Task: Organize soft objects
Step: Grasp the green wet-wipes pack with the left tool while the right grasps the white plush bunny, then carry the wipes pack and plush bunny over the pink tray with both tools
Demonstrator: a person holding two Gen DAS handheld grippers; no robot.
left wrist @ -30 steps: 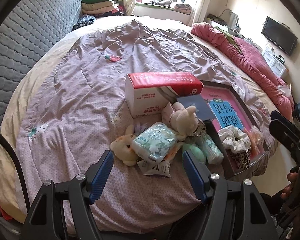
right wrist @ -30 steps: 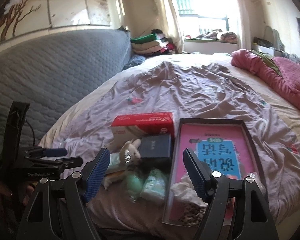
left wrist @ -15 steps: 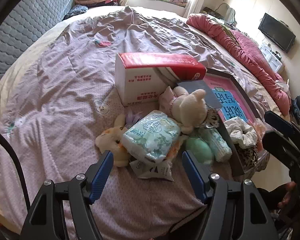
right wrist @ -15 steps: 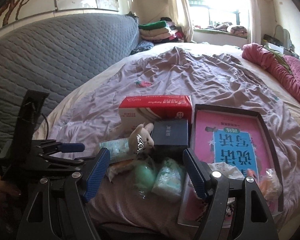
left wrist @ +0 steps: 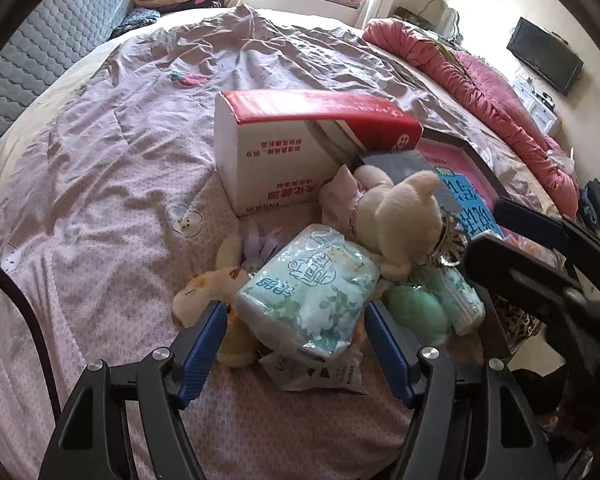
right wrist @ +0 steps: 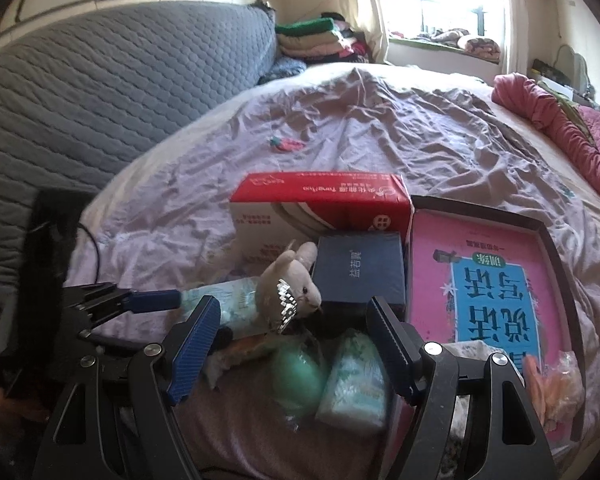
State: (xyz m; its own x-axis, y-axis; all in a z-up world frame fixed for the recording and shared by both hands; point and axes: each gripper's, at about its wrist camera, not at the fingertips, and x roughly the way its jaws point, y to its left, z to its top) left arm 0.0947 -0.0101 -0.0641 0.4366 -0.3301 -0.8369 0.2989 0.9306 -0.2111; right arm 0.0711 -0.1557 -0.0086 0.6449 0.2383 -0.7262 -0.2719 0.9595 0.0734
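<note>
My left gripper (left wrist: 296, 334) sits at the bottom centre of its view with its blue pads wide apart and nothing clamped; the pale green tissue pack (left wrist: 312, 300) lies between and just past the tips, not pressed by either pad. My right gripper (right wrist: 292, 332) is likewise spread wide and empty, low in its own frame, its tips flanking a green egg-shaped soft toy (right wrist: 298, 372) and a small wrapped pack (right wrist: 354, 388).

Room to move is tight toward the right of the left view, where my other tool crowds the edge of the dark tray (left wrist: 482, 164). The lower left there is bare lilac bedspread (left wrist: 100, 200), free right out to the grey quilted headboard (left wrist: 40, 52) in the upper left corner. Behind the pile, the red-and-white tissue box (left wrist: 284, 148) stands like a wall at the centre, with a dark blue box (right wrist: 360, 272) against it.

The soft things are bunched in one heap at the near edge of the bed: a cream plush rabbit (left wrist: 400, 216) leaning on the tissue pack, a yellowish plush (left wrist: 208, 288) half under it at the left pad, and a flat foil sachet (left wrist: 320, 372) beneath. The pink book (right wrist: 488, 280) fills the tray at the right.
</note>
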